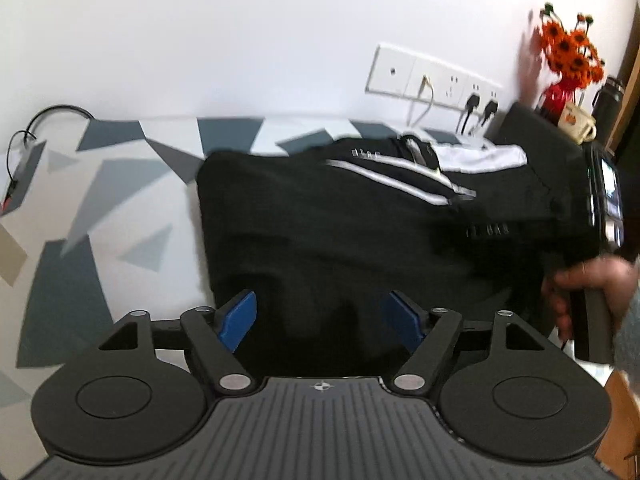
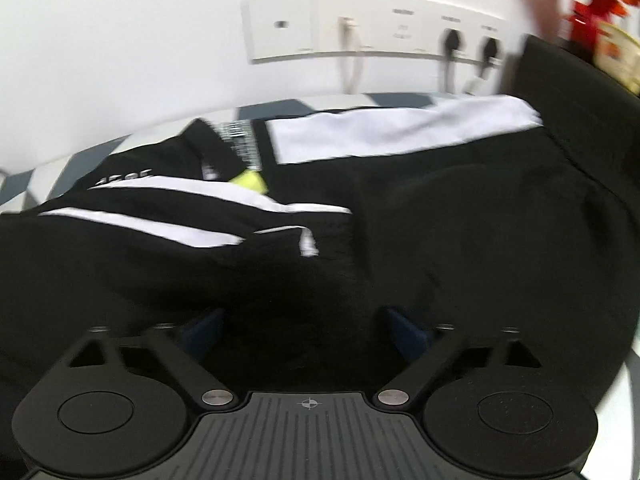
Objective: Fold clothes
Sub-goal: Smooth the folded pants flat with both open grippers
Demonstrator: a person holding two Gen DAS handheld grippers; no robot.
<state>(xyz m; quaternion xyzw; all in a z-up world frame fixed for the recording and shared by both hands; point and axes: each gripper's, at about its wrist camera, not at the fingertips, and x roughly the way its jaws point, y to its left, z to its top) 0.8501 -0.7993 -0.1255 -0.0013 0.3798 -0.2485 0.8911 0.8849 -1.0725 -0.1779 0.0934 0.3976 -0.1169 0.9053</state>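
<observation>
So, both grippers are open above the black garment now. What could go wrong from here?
The left gripper may pinch several layers of the black garment at once and spoil the fold. A wide sweep to the right could reach the mug and the flower vase.

We see a black garment (image 1: 320, 232) with white stripes and a white panel, on a cloth (image 1: 100, 184) of grey, white and slate triangles. Blue pads (image 1: 238, 320), orange flowers (image 1: 570, 50), red vase (image 1: 558, 94).
</observation>
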